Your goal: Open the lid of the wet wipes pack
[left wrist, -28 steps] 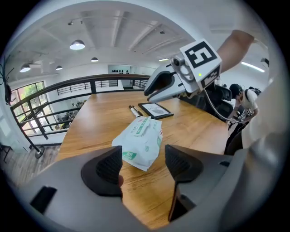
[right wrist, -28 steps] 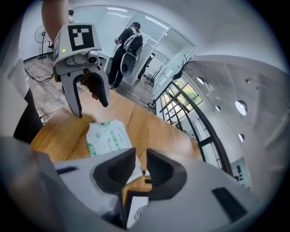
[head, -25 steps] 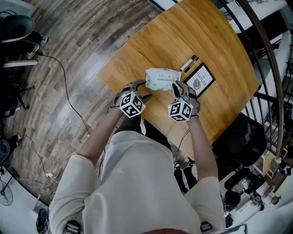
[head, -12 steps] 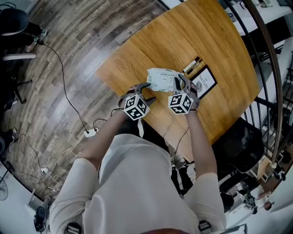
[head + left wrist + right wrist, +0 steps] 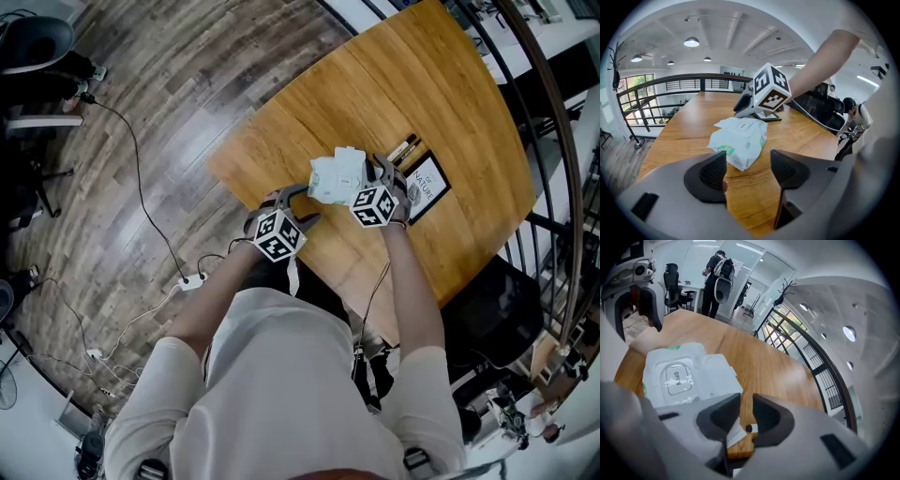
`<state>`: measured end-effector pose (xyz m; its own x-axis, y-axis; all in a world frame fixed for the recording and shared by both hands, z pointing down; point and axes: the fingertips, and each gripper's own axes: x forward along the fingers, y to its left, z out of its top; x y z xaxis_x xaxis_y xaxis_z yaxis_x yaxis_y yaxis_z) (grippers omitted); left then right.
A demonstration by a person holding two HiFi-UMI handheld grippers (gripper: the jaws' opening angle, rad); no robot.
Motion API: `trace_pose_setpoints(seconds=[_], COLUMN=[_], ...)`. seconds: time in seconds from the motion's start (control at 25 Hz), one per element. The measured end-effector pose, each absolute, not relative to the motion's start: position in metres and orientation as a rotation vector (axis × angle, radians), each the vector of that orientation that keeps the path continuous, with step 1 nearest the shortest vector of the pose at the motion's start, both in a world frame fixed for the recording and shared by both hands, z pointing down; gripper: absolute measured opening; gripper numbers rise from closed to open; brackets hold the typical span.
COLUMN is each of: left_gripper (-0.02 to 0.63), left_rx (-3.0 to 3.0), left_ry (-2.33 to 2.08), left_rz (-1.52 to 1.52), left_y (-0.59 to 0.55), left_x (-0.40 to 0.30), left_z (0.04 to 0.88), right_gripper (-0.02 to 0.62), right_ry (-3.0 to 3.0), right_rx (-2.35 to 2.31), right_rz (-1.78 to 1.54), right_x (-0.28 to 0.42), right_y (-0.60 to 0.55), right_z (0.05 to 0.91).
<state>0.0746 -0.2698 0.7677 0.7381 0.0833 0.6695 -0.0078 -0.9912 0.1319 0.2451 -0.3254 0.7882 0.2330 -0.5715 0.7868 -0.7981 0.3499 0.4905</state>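
White wipes pack [image 5: 328, 184] on the table [image 5: 450, 94]: your right tongs [image 5: 746, 416] clench its raised lid [image 5: 719, 373], the bite half hidden; left tongs [image 5: 747, 171] gape empty.

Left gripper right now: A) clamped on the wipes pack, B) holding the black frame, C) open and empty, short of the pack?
C: the left gripper has its jaws apart with only table between them; the wet wipes pack lies ahead, clear of it.

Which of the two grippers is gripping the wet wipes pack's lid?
The right gripper, jaws pinched on the white lid; the left gripper is open, holding nothing, short of the wet wipes pack.
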Motion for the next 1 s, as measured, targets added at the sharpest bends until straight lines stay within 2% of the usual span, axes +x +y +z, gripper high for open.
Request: trace_pose_setpoints(seconds=[0.56,1.0], left_gripper=[0.279,0.195], left_rx=[2.852,2.854], left_ry=[0.020,-0.254], left_rz=[1.055,0.908], left_y=[-0.277,-0.247], left_x=[0.065,0.048], left_z=[0.737,0.655], right_gripper=[0.071,0.067], right_ry=[-1.465,-1.598], right_rx=[1.395,1.496], right_rz=[0.254,0.184], right_x=[0.236,0.203], right_y=[-0.308,-0.233], right_z=[0.742,0.630])
